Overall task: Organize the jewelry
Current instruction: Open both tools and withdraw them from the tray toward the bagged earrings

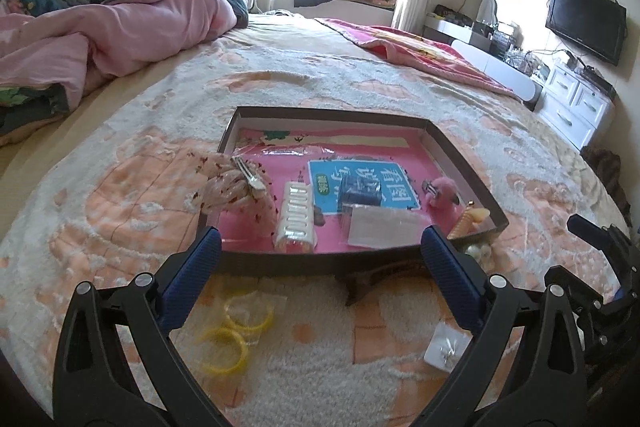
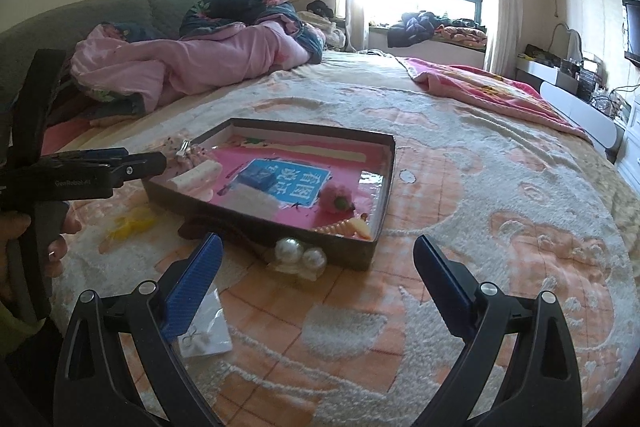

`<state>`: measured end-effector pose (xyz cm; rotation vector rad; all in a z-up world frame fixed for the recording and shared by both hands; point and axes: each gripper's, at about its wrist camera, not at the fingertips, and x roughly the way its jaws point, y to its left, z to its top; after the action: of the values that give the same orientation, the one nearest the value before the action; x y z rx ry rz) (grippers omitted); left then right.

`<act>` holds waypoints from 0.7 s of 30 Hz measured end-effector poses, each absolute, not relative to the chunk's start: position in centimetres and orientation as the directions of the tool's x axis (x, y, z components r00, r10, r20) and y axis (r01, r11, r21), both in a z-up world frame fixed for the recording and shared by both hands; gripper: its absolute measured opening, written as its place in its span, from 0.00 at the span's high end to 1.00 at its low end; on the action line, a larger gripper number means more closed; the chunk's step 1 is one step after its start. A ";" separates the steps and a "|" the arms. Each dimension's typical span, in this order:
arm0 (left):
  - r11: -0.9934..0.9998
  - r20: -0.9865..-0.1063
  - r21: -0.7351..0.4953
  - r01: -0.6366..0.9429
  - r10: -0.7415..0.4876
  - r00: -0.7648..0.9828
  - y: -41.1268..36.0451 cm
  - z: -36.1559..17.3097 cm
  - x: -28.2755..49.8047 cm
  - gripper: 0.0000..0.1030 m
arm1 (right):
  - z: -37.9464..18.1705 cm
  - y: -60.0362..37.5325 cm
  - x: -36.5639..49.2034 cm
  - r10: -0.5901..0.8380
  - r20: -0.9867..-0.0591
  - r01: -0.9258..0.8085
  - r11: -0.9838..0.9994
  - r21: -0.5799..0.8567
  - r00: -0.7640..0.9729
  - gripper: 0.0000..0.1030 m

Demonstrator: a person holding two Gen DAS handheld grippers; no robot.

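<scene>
Lying on the bed's plush, peach-patterned blanket [image 1: 132, 203], a shallow rectangular cardboard tray [image 1: 464, 163] with dark walls and a glossy pink lining holds a ribbed white hair clip [image 1: 295, 217], a fuzzy pink flower clip [image 1: 442, 197] and a floral fabric bow [image 1: 236, 187] draped over its left wall, the white clip's long axis running from near wall to far wall. Outside the near wall lie translucent yellow bangles [image 1: 234, 333], a small clear packet [image 1: 446, 347] and two round pearl pieces [image 2: 300, 255] touching the tray's near right corner. Left claw [image 1: 320, 275] and right claw [image 2: 318, 291] both hover wide and empty over the blanket before the tray, with open blanket to the right.
</scene>
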<state>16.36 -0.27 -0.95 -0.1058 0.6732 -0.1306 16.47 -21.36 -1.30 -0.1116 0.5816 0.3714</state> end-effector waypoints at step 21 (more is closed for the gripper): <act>0.993 -0.660 -0.068 0.099 -0.119 0.742 0.1 -3.7 13.0 0.11 | -3.2 -19.2 14.7 0.351 -0.594 -0.435 0.901 0.003 0.724 0.09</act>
<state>13.04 0.10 -3.68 -0.0288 0.7252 -0.1190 14.74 -19.17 -3.21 -0.1399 0.6260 0.4352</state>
